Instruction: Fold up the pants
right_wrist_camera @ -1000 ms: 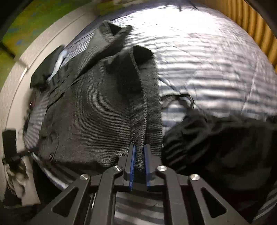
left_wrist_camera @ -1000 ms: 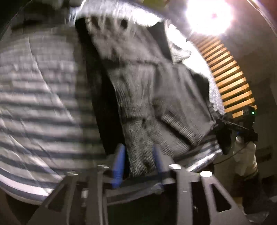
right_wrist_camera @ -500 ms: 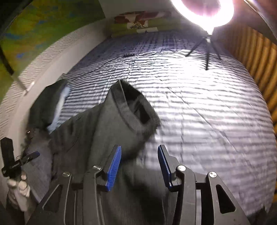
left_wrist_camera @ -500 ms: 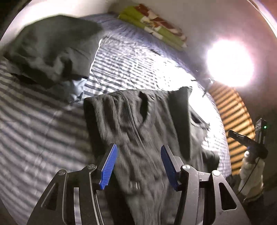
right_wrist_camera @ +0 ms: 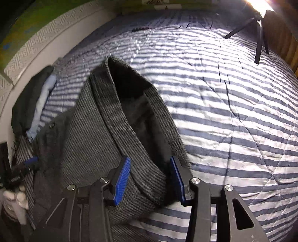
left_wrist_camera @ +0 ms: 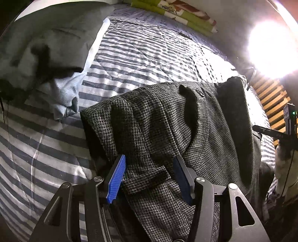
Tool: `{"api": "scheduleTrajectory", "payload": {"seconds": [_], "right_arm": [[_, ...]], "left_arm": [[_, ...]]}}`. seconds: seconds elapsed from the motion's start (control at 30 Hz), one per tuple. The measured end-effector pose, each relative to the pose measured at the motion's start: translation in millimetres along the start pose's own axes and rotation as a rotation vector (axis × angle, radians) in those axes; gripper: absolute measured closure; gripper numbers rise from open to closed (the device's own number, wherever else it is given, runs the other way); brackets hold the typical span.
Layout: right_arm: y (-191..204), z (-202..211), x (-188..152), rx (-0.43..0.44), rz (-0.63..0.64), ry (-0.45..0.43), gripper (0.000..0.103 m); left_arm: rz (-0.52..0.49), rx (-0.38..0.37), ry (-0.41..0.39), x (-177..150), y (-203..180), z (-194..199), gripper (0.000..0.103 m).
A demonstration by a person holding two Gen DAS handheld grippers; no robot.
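While the blue-and-white striped quilted bed [left_wrist_camera: 149,48] fills most of both views, the grey houndstooth woven pants [left_wrist_camera: 167,121] lie spread across it, near the bed's close edge. Beside the pants, toward the bed's far left corner in the left wrist view, sits a heap of dark grey clothing [left_wrist_camera: 42,37] with a pale blue cloth [left_wrist_camera: 61,93] under it. A green patterned pillow [left_wrist_camera: 178,14] lies along the bed's head. A glaring round lamp [left_wrist_camera: 272,48] stands at the bed's far side. The left claw [left_wrist_camera: 149,176] is spread apart over the pants — its blue pads straddle the fabric without pinching it. The right claw [right_wrist_camera: 149,178] likewise stands parted, a fold of the pants lying loose between its pads.
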State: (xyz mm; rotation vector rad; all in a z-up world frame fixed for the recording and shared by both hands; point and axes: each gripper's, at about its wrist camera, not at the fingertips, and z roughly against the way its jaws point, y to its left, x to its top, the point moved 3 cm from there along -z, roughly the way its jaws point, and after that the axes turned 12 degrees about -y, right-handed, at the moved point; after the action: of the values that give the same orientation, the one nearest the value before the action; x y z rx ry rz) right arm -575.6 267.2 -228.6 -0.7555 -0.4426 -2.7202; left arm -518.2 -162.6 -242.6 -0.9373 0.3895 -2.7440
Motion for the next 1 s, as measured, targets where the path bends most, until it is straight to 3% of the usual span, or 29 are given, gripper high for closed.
{"api": "scheduleTrajectory", "payload": {"seconds": [0.1, 0.2, 0.27, 0.33, 0.4, 0.47, 0.5, 0.57, 0.6, 0.63, 0.73, 0.8, 0.9, 1.0], "right_arm": [[-4.9, -0.8, -11.6, 0.031, 0.037, 0.055, 0.062], [0.1, 4.5, -19.3, 0.022, 0.108, 0.037, 0.062], [4.2, 7.0, -22.8, 0.011, 0.137, 0.023, 0.072], [12.3, 8.4, -29.6, -0.016, 0.179, 0.031, 0.092], [19.4, 18.1, -33.9, -0.085, 0.238, -0.009, 0.094], [10.5, 33.3, -37.6, -0.16, 0.191, -0.048, 0.094], [-0.1, 37.6, -40.4, -0.218, 0.138, -0.048, 0.091], [-8.8, 39.9, -45.1, -0.237, 0.091, -0.017, 0.079], [-8.9, 41.4, -43.6, -0.265, 0.093, -0.012, 0.066], [-6.2, 46.6, -39.0, -0.296, 0.103, -0.048, 0.062], [11.9, 58.7, -16.2, -0.239, 0.098, -0.14, 0.06], [26.1, 61.3, -1.6, -0.146, 0.089, -0.184, 0.06], [38.9, 56.9, 6.9, -0.117, 0.058, -0.184, 0.06], [39.5, 71.1, -4.4, -0.046, 0.001, -0.184, 0.06]], "left_arm": [[-0.01, -0.001, -0.007, -2.4, -1.4, -0.3, 0.047], [-0.012, 0.003, -0.009, -6.9, -2.1, -1.0, 0.047], [-0.014, 0.008, -0.008, -7.9, -2.1, -0.5, 0.047], [-0.019, 0.009, -0.009, -8.5, -1.9, -0.1, 0.047], [-0.02, 0.011, -0.012, -9.4, -2.0, 0.0, 0.047], [-0.024, 0.011, -0.013, -9.6, -2.2, 0.2, 0.047], [-0.031, 0.011, -0.014, -9.8, -2.7, 0.1, 0.047], [-0.044, 0.015, -0.018, -9.9, -4.0, 0.2, 0.047], [-0.046, 0.011, -0.02, -10.1, -4.3, 0.3, 0.046], [-0.049, 0.01, -0.022, -10.5, -4.6, 0.3, 0.045], [-0.043, 0.0, -0.027, -10.6, -3.3, 2.3, 0.045], [0.0, -0.018, -0.028, -9.0, 2.0, 8.7, 0.046], [0.046, -0.051, -0.067, -8.8, 10.2, 39.3, 0.046], [-0.012, -0.104, -0.07, -23.1, 8.6, 80.6, 0.045]]}}
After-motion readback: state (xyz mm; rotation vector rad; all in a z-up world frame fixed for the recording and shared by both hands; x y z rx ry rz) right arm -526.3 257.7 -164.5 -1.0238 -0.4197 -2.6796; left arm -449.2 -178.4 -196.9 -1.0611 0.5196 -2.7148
